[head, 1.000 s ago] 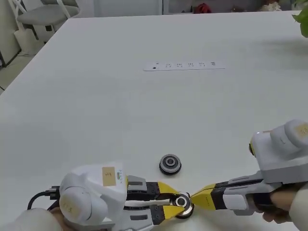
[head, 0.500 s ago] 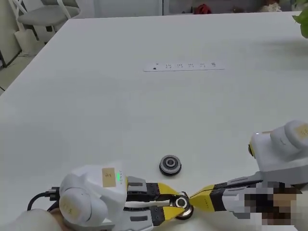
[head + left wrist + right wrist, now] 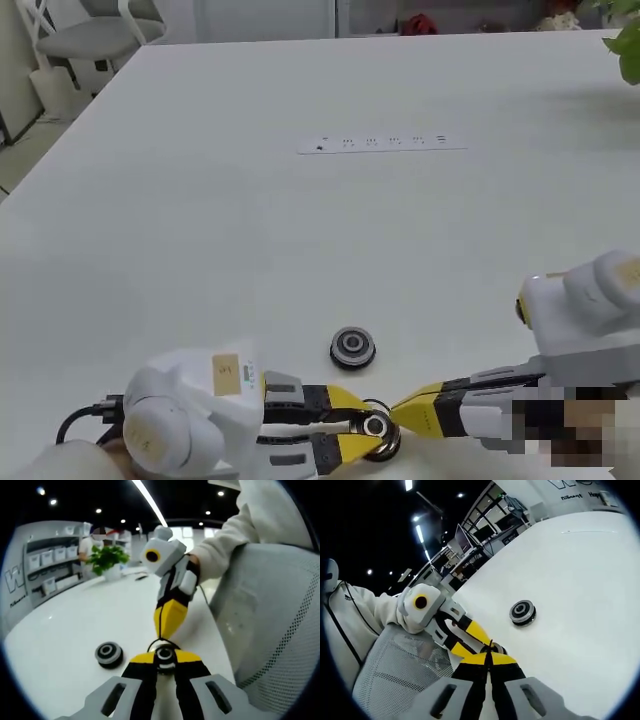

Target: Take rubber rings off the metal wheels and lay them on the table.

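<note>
The left gripper [image 3: 360, 430] lies low over the bench [image 3: 300, 230], pointing at the right gripper [image 3: 402, 416], which comes from the opposite side so that the tips meet. The left jaws are clamped on a metal wheel [image 3: 165, 655], with its bright hub between the yellow tips. The right jaws are pinched nearly together on the wheel's thin black rubber ring [image 3: 161, 640], drawn off the rim into a loop. A second wheel [image 3: 352, 346], still ringed, lies flat just beyond the meeting jaws.

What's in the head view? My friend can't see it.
Two yellow-tipped grippers meet low on a white table: the left gripper clamps a metal wheel, the right gripper pinches its rubber ring. A second wheel lies just beyond.
</note>
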Demonstrator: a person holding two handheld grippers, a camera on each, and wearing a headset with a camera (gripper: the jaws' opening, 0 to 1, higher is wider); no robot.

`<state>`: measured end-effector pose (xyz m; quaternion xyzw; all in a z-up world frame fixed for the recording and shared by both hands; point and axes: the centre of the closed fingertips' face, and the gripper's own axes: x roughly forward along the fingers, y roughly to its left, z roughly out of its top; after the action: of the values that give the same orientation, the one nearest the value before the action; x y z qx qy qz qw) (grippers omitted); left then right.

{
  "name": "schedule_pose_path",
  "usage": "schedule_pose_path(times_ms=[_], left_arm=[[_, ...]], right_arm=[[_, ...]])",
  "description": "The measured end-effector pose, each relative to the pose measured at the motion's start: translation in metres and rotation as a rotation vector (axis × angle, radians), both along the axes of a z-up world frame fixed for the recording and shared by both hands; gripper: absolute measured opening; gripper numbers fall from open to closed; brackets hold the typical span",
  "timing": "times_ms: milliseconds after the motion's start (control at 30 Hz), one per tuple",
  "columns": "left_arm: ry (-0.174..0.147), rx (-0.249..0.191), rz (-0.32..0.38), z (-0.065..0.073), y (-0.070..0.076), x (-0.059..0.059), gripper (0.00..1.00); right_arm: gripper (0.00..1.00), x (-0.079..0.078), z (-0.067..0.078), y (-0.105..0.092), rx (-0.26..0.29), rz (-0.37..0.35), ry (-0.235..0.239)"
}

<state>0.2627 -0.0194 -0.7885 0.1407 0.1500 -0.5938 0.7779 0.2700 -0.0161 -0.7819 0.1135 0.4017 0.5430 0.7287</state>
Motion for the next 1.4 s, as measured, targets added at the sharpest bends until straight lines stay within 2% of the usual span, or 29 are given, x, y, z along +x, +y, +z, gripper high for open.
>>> schedule_pose_path(times_ms=[167, 233, 333, 433, 567, 700, 867, 1167, 1400], left_arm=[[0.036, 0.015, 0.003, 0.001, 0.000, 0.001, 0.14], [0.062, 0.019, 0.011, 0.001, 0.000, 0.001, 0.14], [0.075, 0.047, -0.012, 0.002, 0.004, -0.001, 0.15], [0.096, 0.025, -0.020, 0.012, 0.006, -0.002, 0.18], [0.095, -0.003, -0.017, 0.028, 0.009, 0.000, 0.30], [0.119, -0.028, -0.022, 0.041, 0.014, 0.000, 0.40], [0.096, -0.055, -0.012, 0.060, 0.022, 0.003, 0.48], [0.052, -0.070, 0.039, 0.085, 0.045, 0.003, 0.65], [0.006, -0.017, 0.074, 0.090, 0.065, -0.001, 0.75]], right_arm=[[0.00, -0.001, -0.007, -0.004, -0.032, 0.005, 0.008], [0.00, 0.000, -0.008, -0.004, -0.033, 0.006, 0.009], [0.00, 0.000, -0.008, -0.005, -0.038, 0.008, 0.006], [0.00, 0.001, -0.008, -0.005, -0.042, 0.011, 0.006], [0.00, 0.001, -0.007, -0.004, -0.045, 0.019, 0.003], [0.00, 0.001, -0.003, -0.004, -0.051, 0.028, -0.008], [0.00, 0.001, 0.004, -0.007, -0.053, 0.030, -0.020], [0.00, -0.005, 0.016, -0.014, -0.068, 0.031, -0.037], [0.00, -0.011, 0.029, -0.015, -0.076, 0.038, -0.063]])
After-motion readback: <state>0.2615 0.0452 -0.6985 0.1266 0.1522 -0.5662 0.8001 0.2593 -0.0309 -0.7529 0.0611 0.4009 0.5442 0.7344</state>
